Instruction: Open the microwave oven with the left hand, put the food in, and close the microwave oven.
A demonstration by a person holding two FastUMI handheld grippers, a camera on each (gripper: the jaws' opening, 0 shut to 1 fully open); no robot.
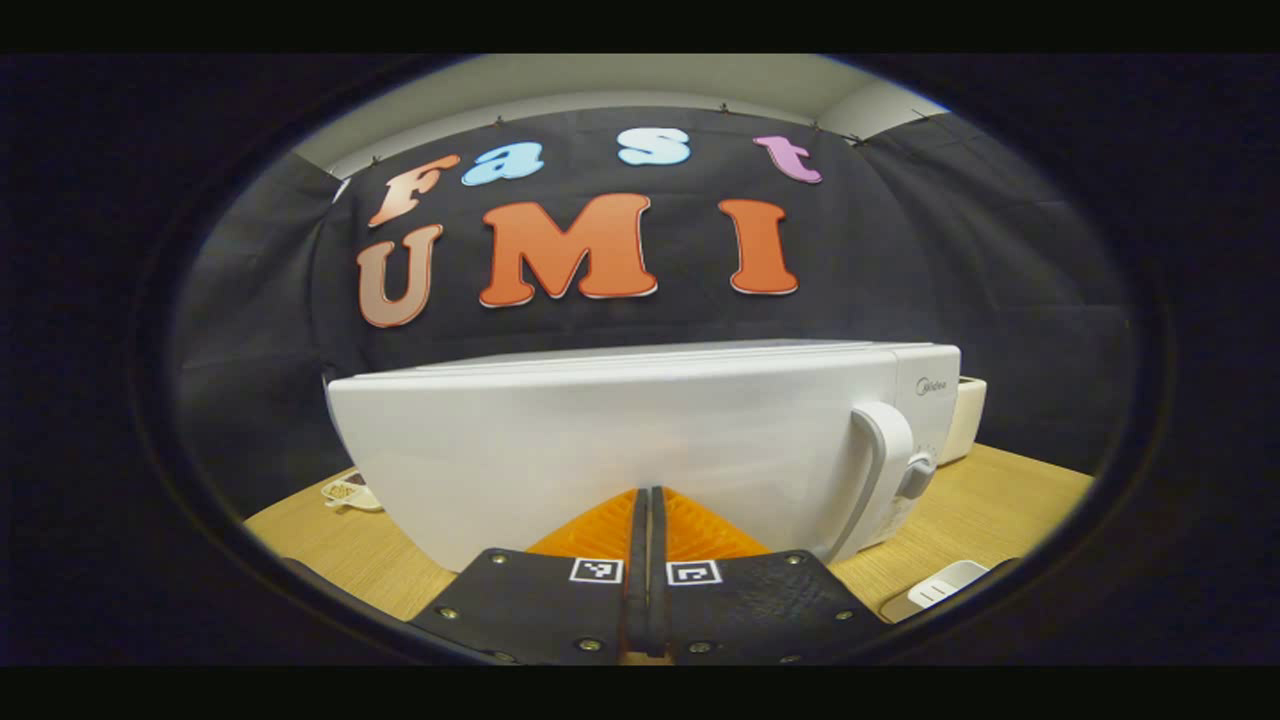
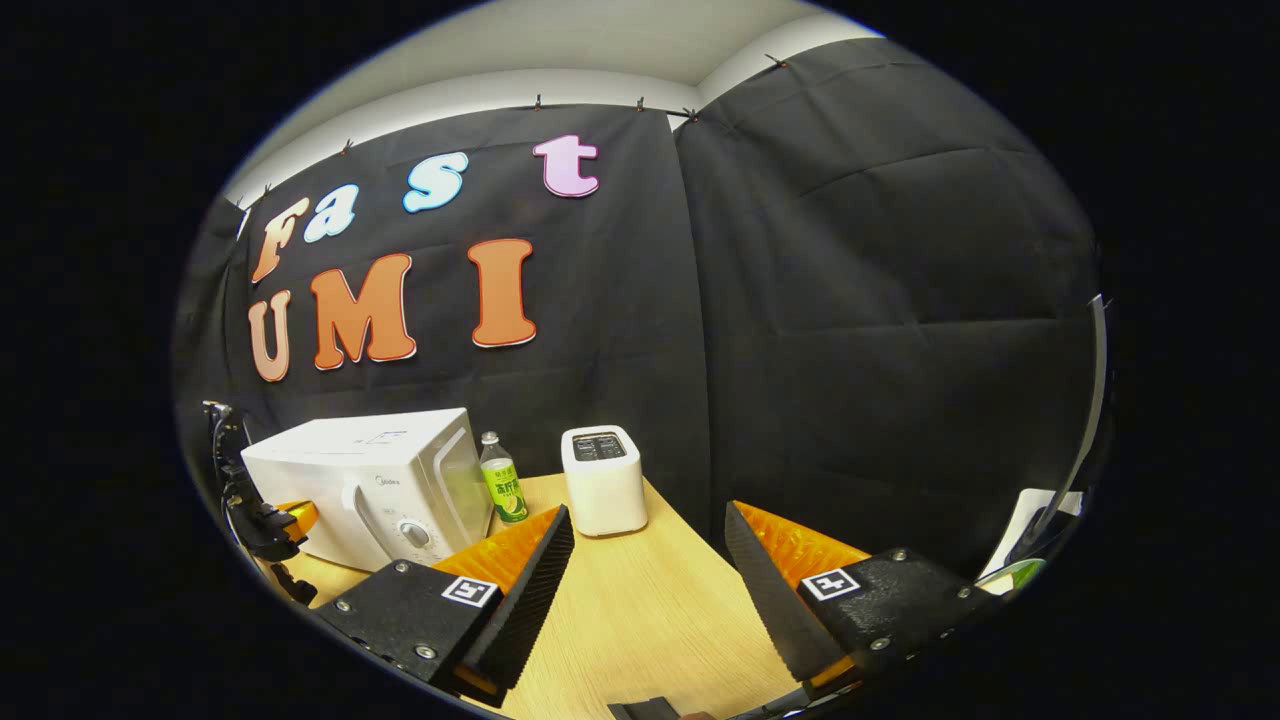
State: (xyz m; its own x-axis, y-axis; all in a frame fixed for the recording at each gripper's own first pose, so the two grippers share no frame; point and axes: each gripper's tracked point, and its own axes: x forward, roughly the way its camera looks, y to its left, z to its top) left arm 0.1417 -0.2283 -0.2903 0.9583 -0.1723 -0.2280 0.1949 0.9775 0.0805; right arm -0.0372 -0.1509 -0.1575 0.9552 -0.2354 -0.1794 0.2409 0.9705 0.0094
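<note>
White microwave oven [image 1: 640, 440], door shut, curved handle [image 1: 880, 470] at its right, upright on the wooden table [image 1: 1000, 500].

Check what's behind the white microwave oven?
Behind the white microwave oven, a green-labelled plastic bottle and white toaster stand on the wooden table. Its body hides anything else directly behind it.

The left gripper [image 1: 648, 500] is sitting at the bottom centre of the left gripper view with its two fingers pressed together and nothing between them, while the right gripper [image 2: 648, 525] is showing at the bottom of the right gripper view, its fingers spread wide apart and empty.
</note>
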